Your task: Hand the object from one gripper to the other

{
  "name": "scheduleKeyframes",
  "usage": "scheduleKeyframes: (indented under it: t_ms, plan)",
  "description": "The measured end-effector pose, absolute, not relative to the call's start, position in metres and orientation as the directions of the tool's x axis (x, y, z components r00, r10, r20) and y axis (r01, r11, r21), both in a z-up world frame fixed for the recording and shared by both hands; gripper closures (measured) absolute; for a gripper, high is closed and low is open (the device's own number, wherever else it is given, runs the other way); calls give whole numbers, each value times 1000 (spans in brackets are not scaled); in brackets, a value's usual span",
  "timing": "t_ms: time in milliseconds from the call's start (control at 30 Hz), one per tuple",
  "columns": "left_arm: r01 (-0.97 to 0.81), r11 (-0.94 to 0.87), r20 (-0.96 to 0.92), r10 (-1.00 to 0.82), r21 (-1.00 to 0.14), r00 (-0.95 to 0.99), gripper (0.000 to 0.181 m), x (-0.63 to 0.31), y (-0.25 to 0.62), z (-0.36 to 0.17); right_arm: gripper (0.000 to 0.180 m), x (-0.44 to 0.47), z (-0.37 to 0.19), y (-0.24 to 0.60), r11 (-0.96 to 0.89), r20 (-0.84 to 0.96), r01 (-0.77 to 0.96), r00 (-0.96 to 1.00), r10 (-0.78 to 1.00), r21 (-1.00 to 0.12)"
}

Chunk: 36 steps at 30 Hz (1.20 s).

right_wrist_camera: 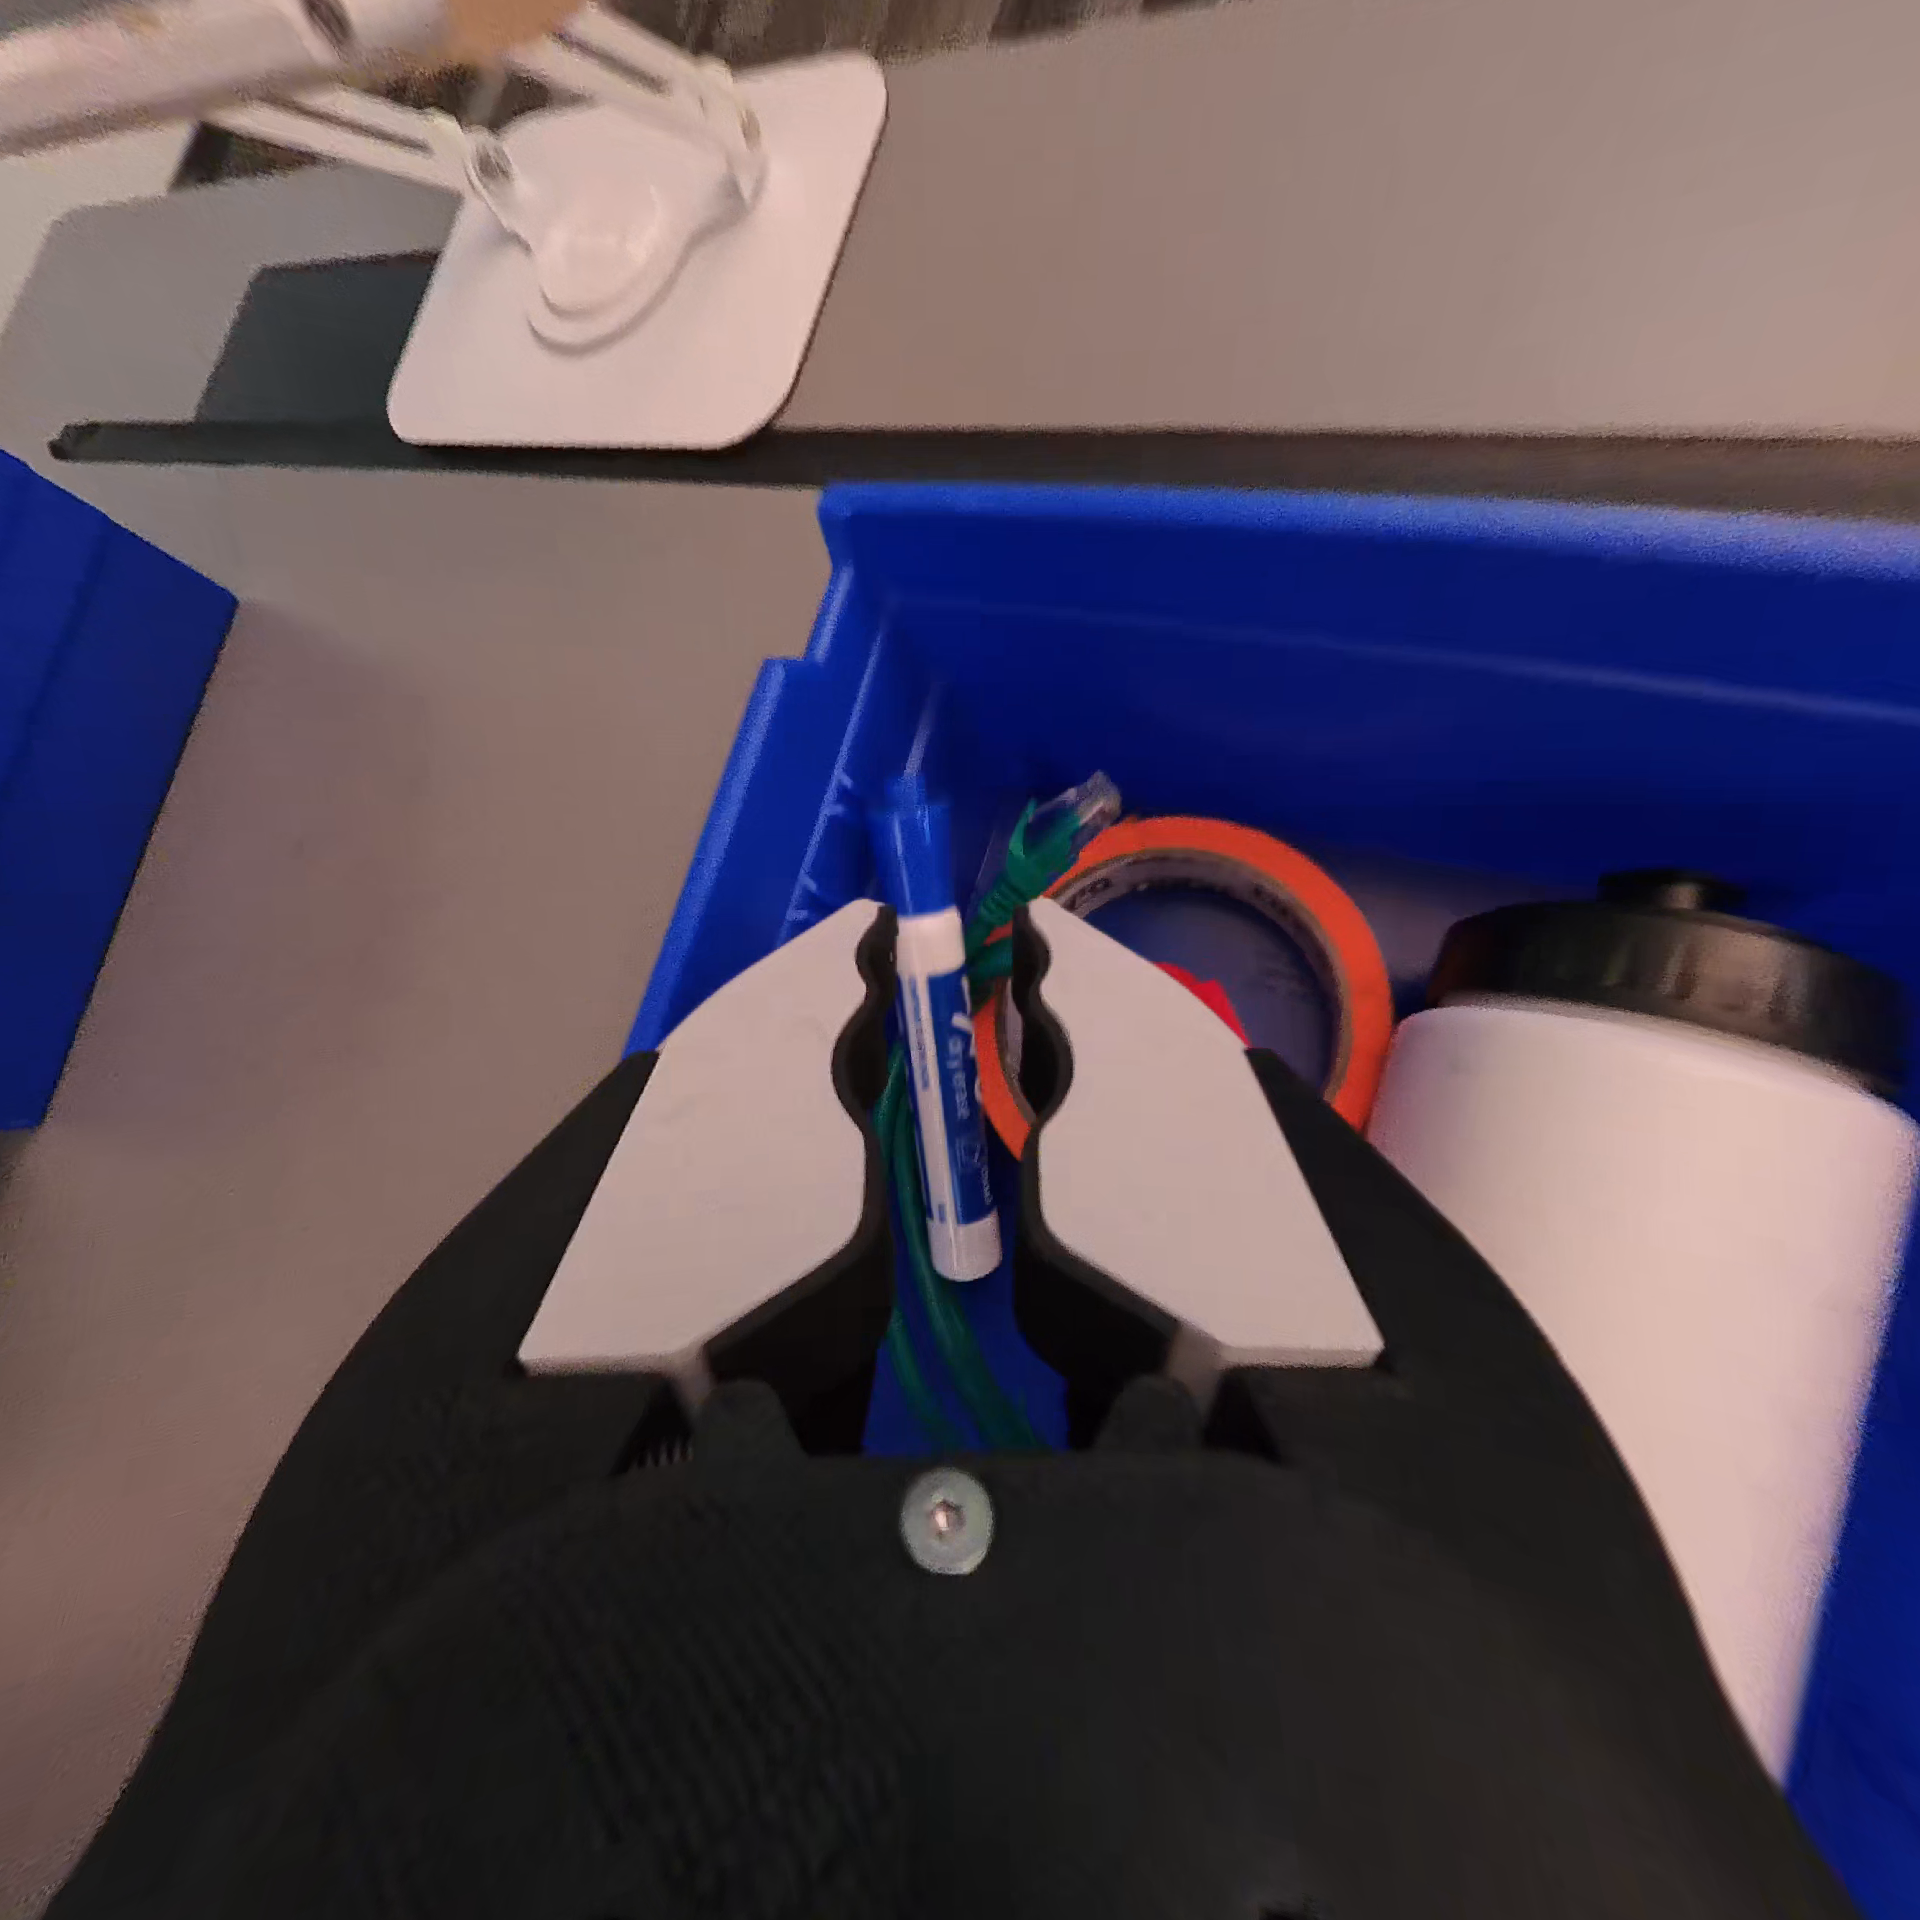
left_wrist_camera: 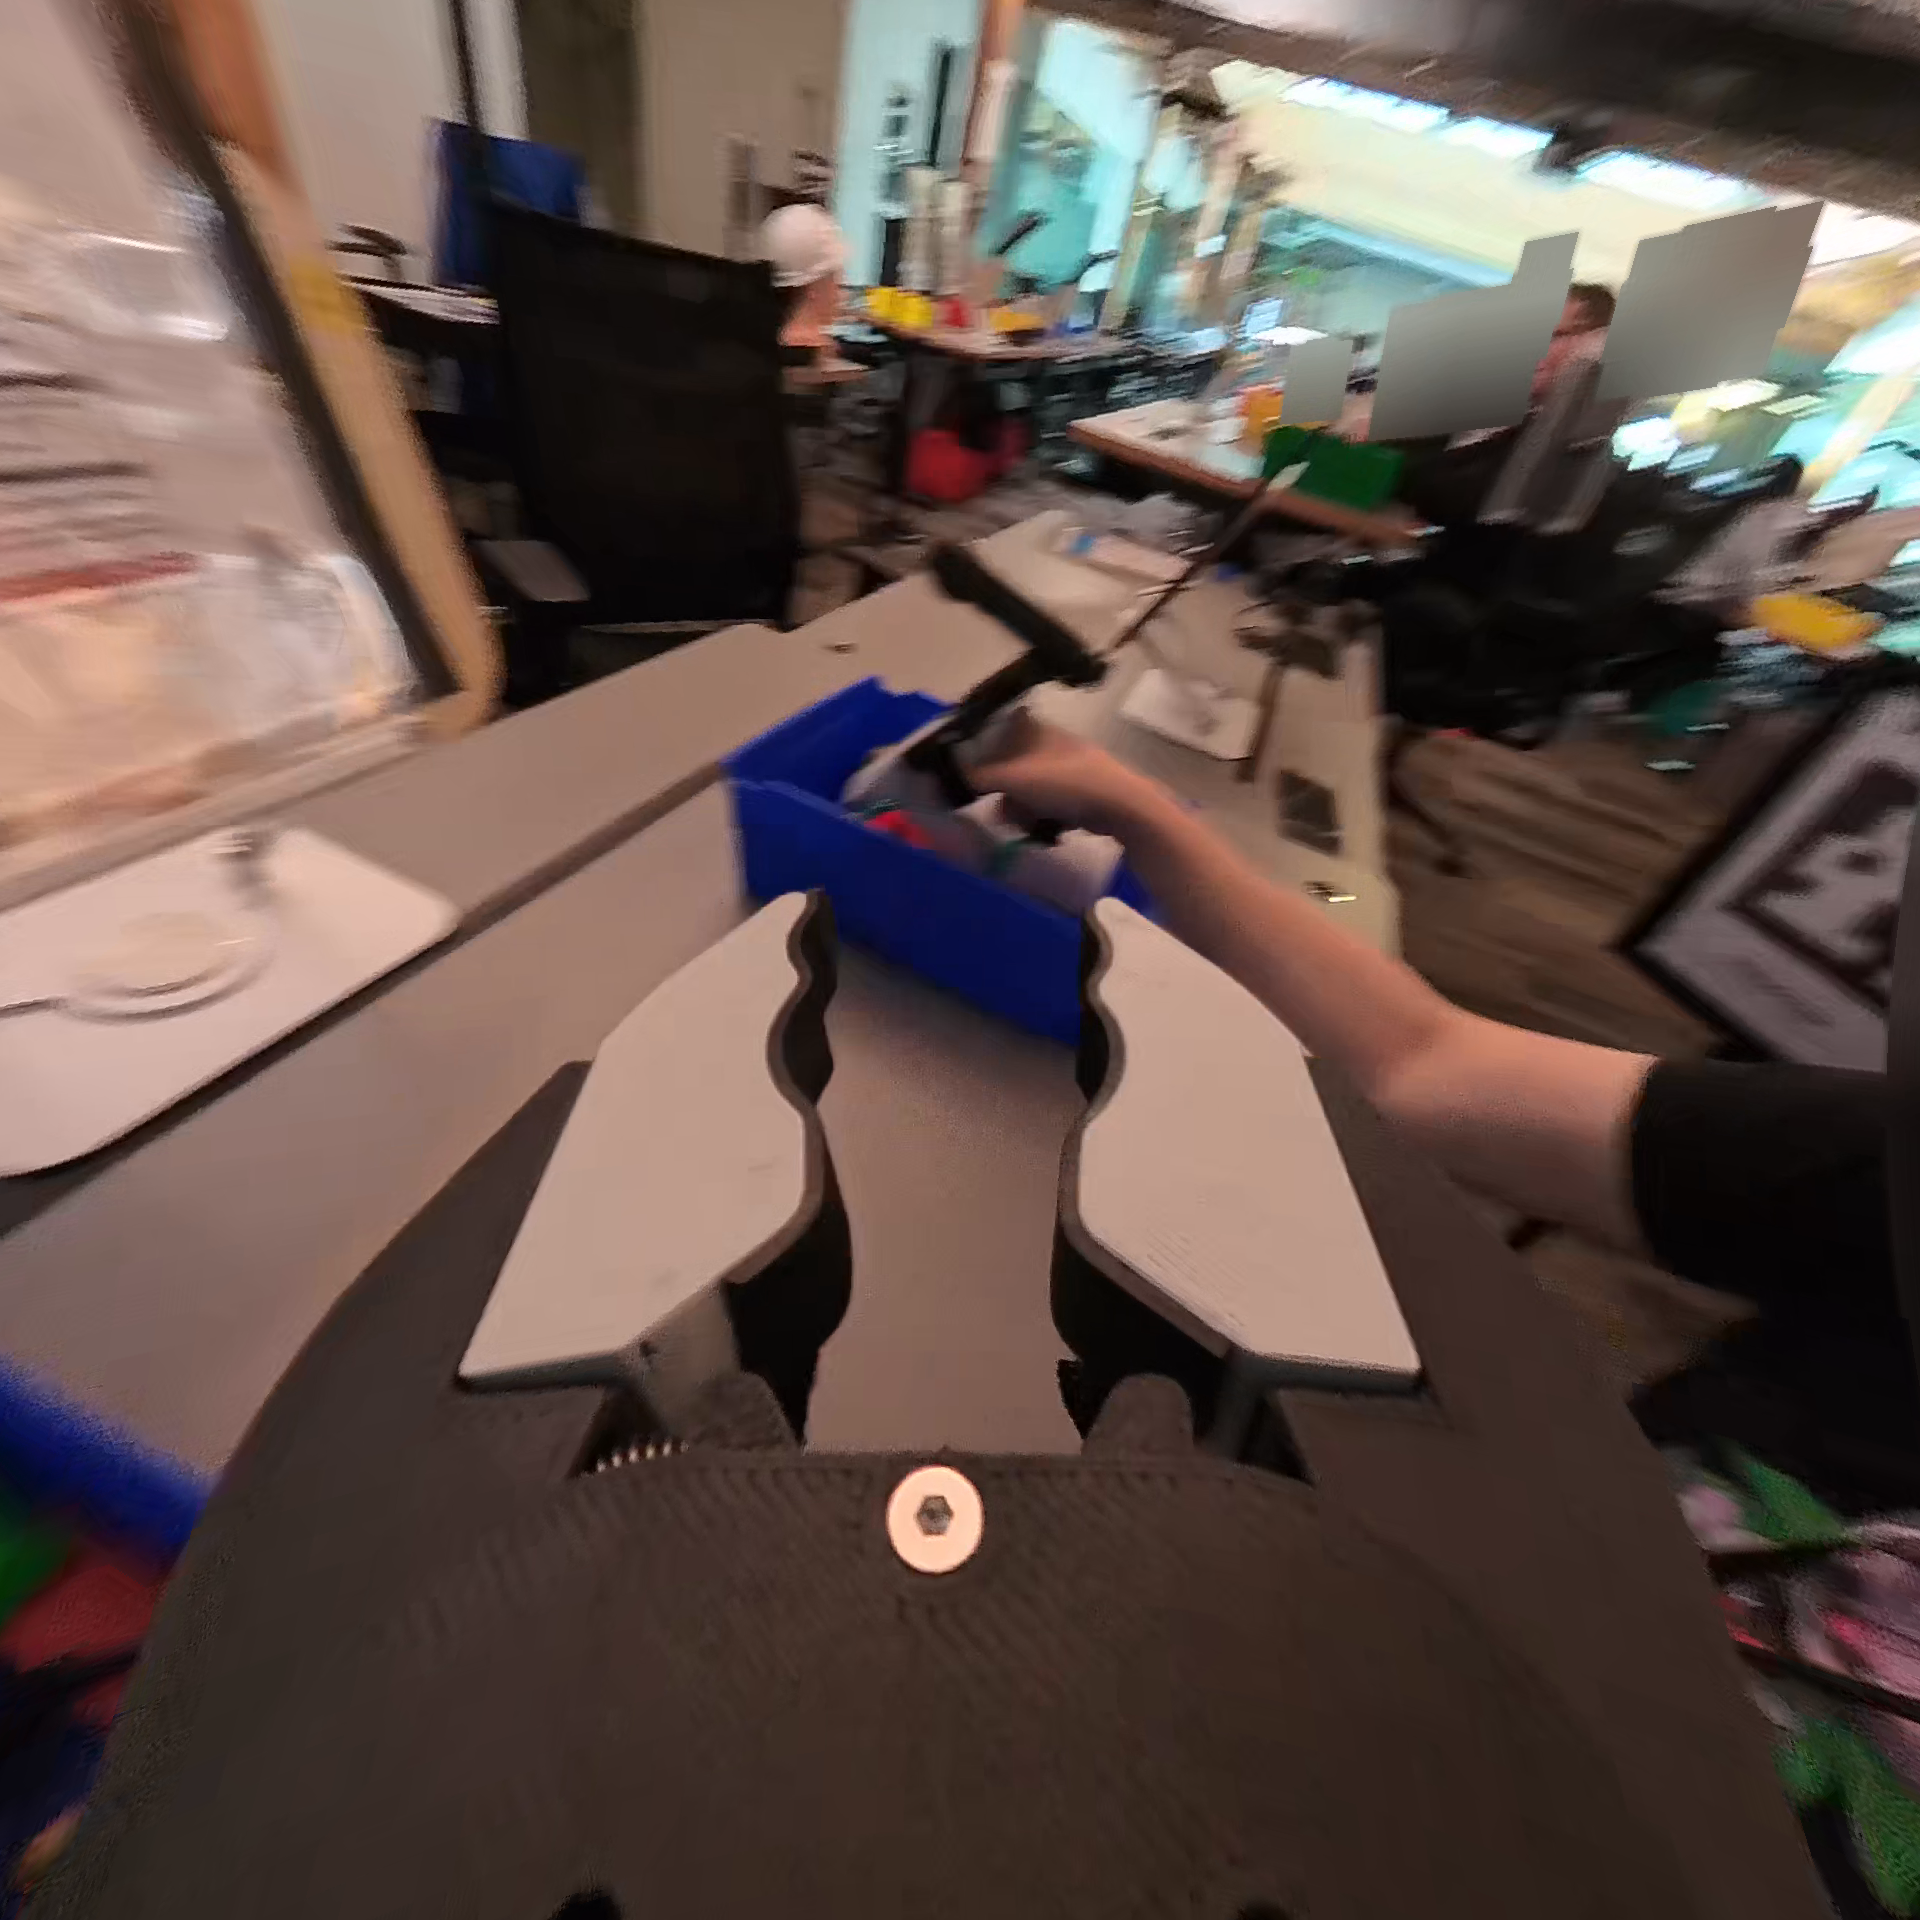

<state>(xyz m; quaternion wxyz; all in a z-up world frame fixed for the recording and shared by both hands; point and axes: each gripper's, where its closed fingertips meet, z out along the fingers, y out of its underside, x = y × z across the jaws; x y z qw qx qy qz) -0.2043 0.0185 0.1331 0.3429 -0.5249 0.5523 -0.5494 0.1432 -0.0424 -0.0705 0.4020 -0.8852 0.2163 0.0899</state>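
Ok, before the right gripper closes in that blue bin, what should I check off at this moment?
1. Right gripper open: ok.
2. Marker between its fingers: ok.
3. Green cable clear of the grasp: not ok, it runs between the fingers beside the marker.
4. Orange tape roll clear: cannot tell, it lies close by the right finger.
5. Left gripper open and empty for receiving: ok.

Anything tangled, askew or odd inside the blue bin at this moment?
One snag risk: the green network cable runs under the blue marker framed by the right gripper, inside the blue bin. Nothing looks spilled or damaged.
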Motion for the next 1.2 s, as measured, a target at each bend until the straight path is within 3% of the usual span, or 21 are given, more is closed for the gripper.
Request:
scheduleKeyframes:
  t_ms: [167,300,367,500,733,900,967,1200]
  plan:
    - [-419,-18,-73,-977,-908,198,131,-242,101,99,156,150,-17,-48,-451,-266,-362,927,-264,-816]
    - [-652,-140,-155,-914,-745,374,133,-282,159,44,153,142,31,-54,-326,-172,-238,960,-219,-915]
    - [-738,-133,-167,-933,-662,318,135,-288,171,15,152,135,47,-58,-305,-101,-163,973,-207,-938]
    - [-821,39,-83,-997,-570,10,127,-286,159,-44,151,122,67,-62,-298,38,-24,979,-201,-954]
    - [-865,45,23,-998,-499,-66,125,-279,158,-90,150,111,66,-57,-353,150,78,972,-181,-932]
    - [-925,85,9,-995,-369,-95,145,-282,156,-120,150,115,52,-53,-408,174,89,969,-177,-909]
    - [-919,85,6,-996,-384,-95,157,-279,158,-119,150,115,49,-52,-414,173,88,970,-171,-906]
    - [-863,-7,53,-998,-505,-23,158,-283,159,-72,151,117,51,-52,-410,203,116,963,-176,-905]
